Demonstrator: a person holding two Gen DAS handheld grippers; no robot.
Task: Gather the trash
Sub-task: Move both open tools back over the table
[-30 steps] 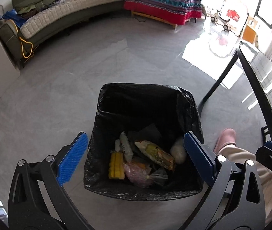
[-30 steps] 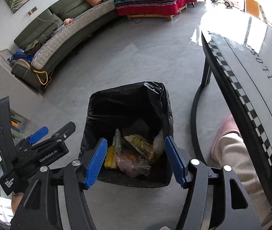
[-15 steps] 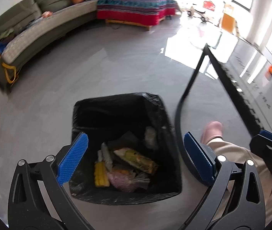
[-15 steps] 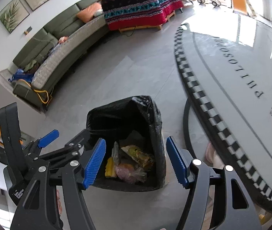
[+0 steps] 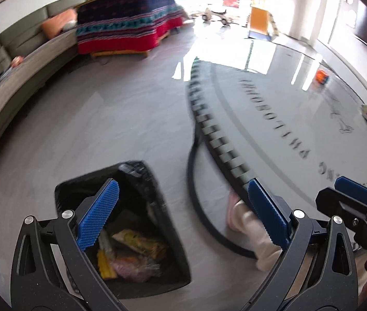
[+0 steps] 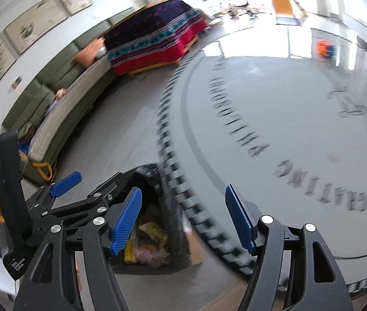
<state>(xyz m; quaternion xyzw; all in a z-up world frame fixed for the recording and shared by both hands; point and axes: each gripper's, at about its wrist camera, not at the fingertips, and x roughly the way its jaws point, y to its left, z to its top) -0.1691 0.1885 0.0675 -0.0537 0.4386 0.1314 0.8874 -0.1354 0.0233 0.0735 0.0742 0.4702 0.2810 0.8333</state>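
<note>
My fingers (image 5: 98, 219) spread wide, both grippers empty. Lined trash bin (image 5: 155, 202), wrappers inside, on grey tile floor (image 5: 92, 119) beside round lettered table (image 6: 287, 119). Green sofa (image 6: 61, 98) along wall.

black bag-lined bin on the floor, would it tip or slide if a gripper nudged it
The black bag-lined bin probably slides on the glossy grey floor. It looks light, holding only wrappers at the bottom, so a high push could tip it.
</note>
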